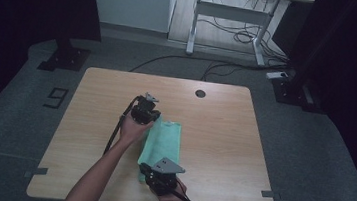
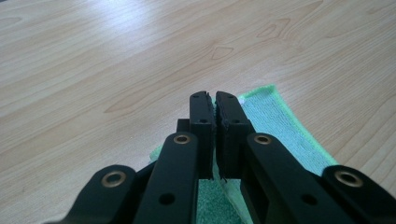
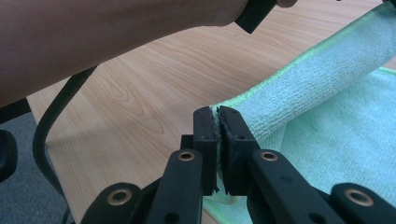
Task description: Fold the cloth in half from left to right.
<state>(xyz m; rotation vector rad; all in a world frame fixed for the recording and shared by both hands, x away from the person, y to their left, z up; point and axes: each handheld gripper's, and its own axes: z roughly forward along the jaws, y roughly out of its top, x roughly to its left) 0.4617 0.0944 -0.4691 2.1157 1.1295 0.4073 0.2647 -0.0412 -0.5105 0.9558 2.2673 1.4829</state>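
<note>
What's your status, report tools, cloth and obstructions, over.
Left tool shut on the green cloth at its far corner. Right tool shut on the near corner. Cloth partly folded on the table. Nothing in the way.

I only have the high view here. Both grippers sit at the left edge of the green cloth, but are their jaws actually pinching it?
Observer: The left gripper is closed on a corner of the green cloth; fabric shows between its pads.
Operator: And the right one?
Observer: The right gripper is shut on a folded edge of the cloth, pinched between its jaws.
Operator: Is that edge raised off the table?
Observer: Yes, in the right gripper view the gripped layer rises as a fold over the flat layer beneath it.
</note>
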